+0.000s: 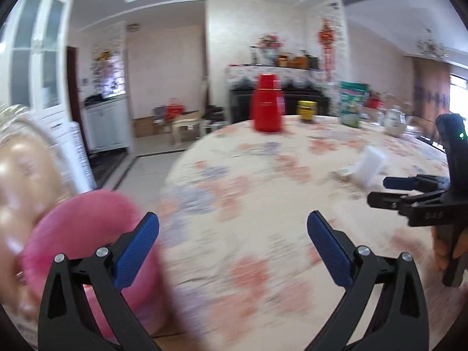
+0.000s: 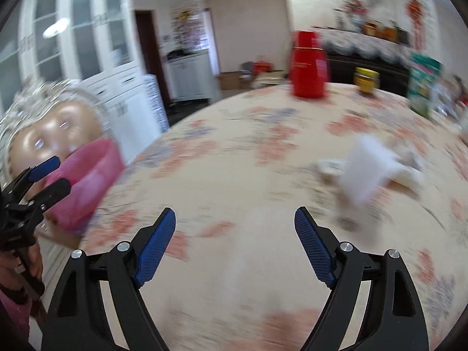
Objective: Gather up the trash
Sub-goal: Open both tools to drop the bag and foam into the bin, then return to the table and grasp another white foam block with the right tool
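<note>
Both hand-held grippers, left [image 1: 232,237] and right [image 2: 235,234], wide open, empty; I approach crumpled white paper [image 2: 365,169] on floral-clothed table [image 2: 234,152] slowly, squarely.

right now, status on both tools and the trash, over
Left tool open, empty. Right tool open, empty. White crumpled paper lying on the floral tablecloth, untouched, ahead-right of right tool. Path clear; pink bin at table's left edge.
</note>
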A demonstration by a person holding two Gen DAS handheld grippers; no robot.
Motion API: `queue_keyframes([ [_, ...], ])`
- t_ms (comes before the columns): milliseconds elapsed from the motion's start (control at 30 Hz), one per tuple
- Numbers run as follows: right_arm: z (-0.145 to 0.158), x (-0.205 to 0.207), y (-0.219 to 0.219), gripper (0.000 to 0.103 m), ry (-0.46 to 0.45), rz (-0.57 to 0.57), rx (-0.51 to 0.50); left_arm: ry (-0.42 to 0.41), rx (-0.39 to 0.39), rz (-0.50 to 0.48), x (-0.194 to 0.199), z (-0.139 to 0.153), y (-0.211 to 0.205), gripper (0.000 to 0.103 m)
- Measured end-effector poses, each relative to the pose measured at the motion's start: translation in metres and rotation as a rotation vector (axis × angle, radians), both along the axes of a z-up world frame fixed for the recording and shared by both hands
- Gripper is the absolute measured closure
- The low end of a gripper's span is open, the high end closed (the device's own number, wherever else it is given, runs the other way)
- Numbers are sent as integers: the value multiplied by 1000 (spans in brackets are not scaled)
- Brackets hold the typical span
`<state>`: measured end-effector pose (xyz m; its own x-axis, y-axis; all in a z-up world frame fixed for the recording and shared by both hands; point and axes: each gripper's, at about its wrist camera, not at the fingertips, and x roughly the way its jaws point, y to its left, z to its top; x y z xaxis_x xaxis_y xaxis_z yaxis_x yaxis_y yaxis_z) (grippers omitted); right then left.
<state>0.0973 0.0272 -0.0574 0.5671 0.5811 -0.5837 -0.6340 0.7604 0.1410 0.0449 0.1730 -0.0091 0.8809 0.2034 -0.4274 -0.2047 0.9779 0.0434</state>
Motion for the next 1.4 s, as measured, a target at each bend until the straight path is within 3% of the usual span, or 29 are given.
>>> queue_keyframes([
  [200,-1,32,-79,24,8,-177,49,24,-40,-78,74,-4,-57,5],
  [400,2,57,-114,24,26,-262,112,0,-29,-13,134,-7,-89,5],
  [500,10,72,-110,30,6,-286,100,-33,12,90,155,-15,-95,5],
  [633,22,100,-98,54,-10,-306,93,-55,4,105,159,-22,-96,5],
  [733,30,118,-80,60,-8,-292,94,-95,-15,109,155,-18,-88,5],
  [833,31,133,-59,68,17,-260,89,-96,-98,94,150,-20,-76,5],
  [967,19,135,-37,79,47,-219,38,-83,-89,88,152,-23,-76,5],
  [1133,16,93,-50,80,-6,-189,-38,-103,-91,112,146,-20,-70,5],
  [1300,1,59,-93,79,54,-228,-72,-126,-118,117,139,-15,-65,5],
  [1400,2,50,-109,69,39,-229,-55,-128,-117,118,138,-14,-65,5],
])
